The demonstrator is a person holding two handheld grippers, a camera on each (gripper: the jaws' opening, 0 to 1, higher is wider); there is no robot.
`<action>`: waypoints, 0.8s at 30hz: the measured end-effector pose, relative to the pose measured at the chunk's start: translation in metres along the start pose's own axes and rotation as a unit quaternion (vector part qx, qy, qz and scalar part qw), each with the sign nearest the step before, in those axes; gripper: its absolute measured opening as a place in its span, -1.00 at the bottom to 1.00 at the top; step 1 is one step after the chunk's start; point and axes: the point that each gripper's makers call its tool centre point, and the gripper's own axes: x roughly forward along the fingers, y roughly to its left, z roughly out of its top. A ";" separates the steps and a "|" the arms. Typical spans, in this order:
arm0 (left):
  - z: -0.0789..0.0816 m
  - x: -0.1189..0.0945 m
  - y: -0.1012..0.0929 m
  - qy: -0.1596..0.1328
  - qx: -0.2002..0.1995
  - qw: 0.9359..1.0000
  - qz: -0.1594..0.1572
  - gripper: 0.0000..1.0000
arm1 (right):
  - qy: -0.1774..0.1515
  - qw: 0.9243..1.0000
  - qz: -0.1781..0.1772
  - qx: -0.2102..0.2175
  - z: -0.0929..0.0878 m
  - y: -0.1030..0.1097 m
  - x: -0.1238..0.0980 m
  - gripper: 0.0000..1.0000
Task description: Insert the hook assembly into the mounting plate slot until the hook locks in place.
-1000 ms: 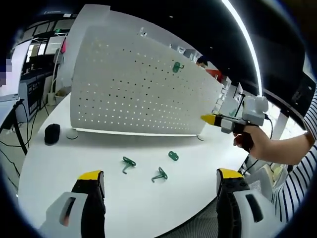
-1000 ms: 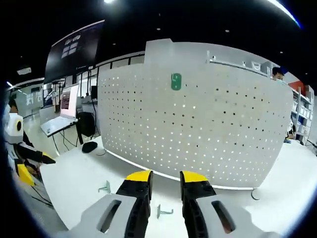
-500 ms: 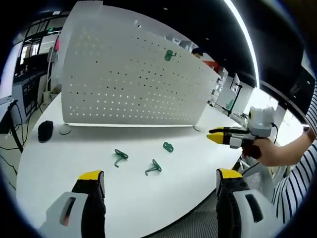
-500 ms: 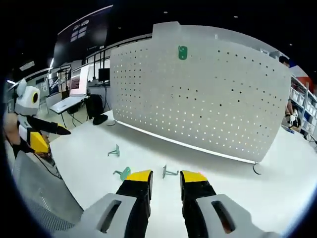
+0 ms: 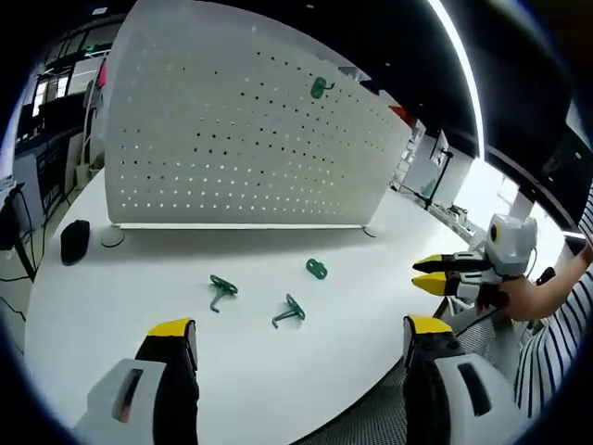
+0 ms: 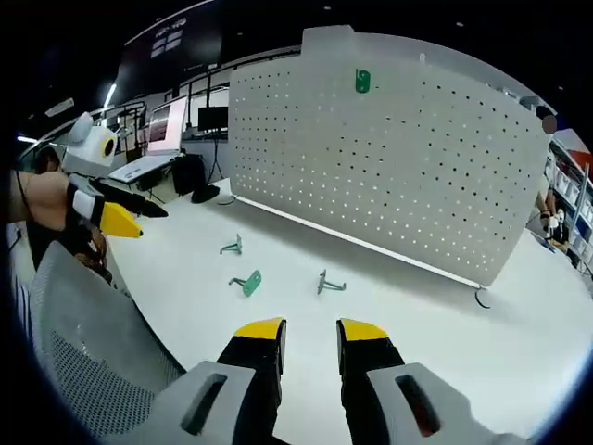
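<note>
A tall white pegboard [image 5: 241, 139] [image 6: 398, 167] stands on the round white table [image 5: 111, 306] [image 6: 463, 343]. One green hook [image 5: 320, 88] [image 6: 362, 81] hangs near the board's top edge. Three more green hooks lie loose in front of it [image 5: 220, 289] [image 5: 289, 311] [image 5: 317, 269] [image 6: 233, 246] [image 6: 248, 282] [image 6: 329, 283]. My left gripper [image 5: 298, 338] [image 6: 139, 211] is wide open and holds nothing, back at the table's near edge. My right gripper [image 6: 310, 332] [image 5: 432, 274] is held off the table's right edge, jaws a narrow gap apart with nothing between them.
A black mouse-like object [image 5: 72, 239] lies left of the board's foot. A grey mesh chair back [image 6: 83, 371] sits below the table edge. Desks with screens [image 6: 167, 130] stand behind. The person's striped sleeve [image 5: 556, 343] is at the right.
Both views have pulled back from the pegboard, so more table shows. The right gripper has dropped lower and come back toward the table's edge. The hooks lie as before.
</note>
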 end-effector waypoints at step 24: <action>0.008 0.131 -0.046 0.026 0.011 0.998 -0.055 0.76 | 0.011 1.000 -0.020 0.018 -0.014 -0.031 -0.002 -0.61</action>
